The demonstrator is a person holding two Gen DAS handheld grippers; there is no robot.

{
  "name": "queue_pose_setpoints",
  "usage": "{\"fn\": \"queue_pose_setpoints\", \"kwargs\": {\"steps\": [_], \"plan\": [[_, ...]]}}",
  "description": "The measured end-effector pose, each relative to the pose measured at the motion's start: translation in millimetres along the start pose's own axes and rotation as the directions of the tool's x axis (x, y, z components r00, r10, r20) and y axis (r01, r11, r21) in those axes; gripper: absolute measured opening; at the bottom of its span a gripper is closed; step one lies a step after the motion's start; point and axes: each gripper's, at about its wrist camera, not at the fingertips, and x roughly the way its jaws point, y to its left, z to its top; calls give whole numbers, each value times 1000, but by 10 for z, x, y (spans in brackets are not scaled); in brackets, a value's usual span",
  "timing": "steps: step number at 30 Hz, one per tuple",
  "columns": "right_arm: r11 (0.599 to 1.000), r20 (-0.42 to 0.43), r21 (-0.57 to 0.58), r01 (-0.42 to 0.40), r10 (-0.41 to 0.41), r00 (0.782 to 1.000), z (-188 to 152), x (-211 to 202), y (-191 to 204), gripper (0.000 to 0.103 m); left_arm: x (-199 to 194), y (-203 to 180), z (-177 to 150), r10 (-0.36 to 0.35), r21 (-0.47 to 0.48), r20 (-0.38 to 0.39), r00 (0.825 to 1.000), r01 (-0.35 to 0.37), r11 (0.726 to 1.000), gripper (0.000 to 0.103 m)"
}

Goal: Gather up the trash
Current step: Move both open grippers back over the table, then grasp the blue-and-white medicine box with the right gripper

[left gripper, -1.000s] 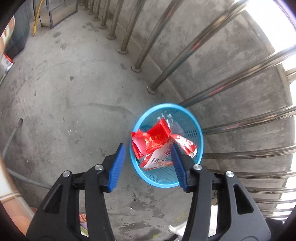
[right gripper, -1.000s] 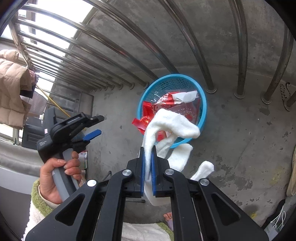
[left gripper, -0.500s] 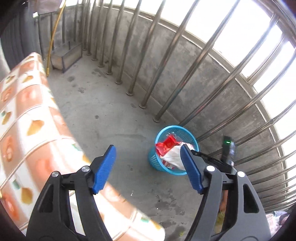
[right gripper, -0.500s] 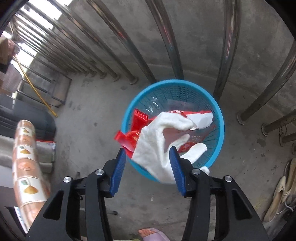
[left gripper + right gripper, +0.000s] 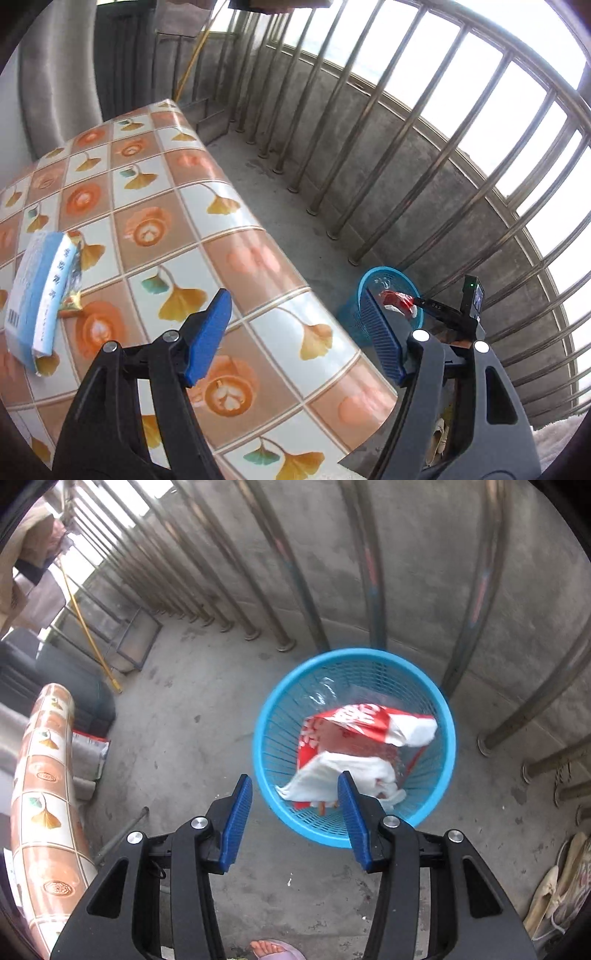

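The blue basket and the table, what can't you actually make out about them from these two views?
- Blue basket, right wrist view: its bottom is hidden under the white cloth and red wrapper.
- Same basket, left wrist view: the left gripper's own finger covers its near side.
- Blue-and-white box on the table, left wrist view: print too small to read.
- Small wrapper beside the box: mostly tucked behind it.
- Table, right wrist view: cut off by the left edge.

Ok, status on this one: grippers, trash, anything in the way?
Left gripper open, empty, over table. Right gripper closing, empty. White cloth in blue basket. Blue box on table. Nothing blocking.
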Motion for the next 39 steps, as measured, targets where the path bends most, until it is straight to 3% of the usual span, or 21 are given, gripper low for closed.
{"fn": "queue_pose_setpoints", "kwargs": {"steps": [5,8,12,17,20,24,30,32,35,37,39], "plan": [[995,4,-35,-98,98,995,-33,-157,383,43,-409,458,-190,109,-97,81,991,-101,990,68],[982,-10,-70,-174,174,985,-143,-347,677,43,-639,780,-341,184,-171,118,976,-162,972,70],[949,-54,-134,-286,281,958,-320,-675,1094,44,-871,1184,-532,290,-256,131,948,-250,934,70],[893,-123,-233,-384,365,923,-542,-1071,1730,51,-1101,1597,-727,361,-341,162,918,-291,894,70],[834,-177,-292,-467,433,884,-699,-1259,2174,57,-1139,1788,-798,378,-363,174,909,-298,883,70],[746,-289,-341,-572,496,819,-1004,-1346,2853,60,-1149,1997,-934,376,-407,176,910,-280,869,70],[648,-426,-431,-628,468,774,-1545,-1335,4160,70,-1113,2195,-1125,399,-429,140,906,-308,849,70],[645,-442,-453,-616,437,783,-1721,-1291,4613,78,-1143,2265,-1183,407,-438,133,904,-315,842,70],[669,-459,-479,-569,362,811,-1988,-1121,5286,82,-1212,2378,-1275,407,-464,120,905,-312,829,70],[696,-439,-514,-501,288,851,-2139,-972,5574,86,-1265,2477,-1336,414,-494,112,903,-311,812,70],[743,-372,-552,-378,186,909,-2298,-801,5771,86,-1309,2570,-1389,418,-516,108,902,-308,799,70]]}}
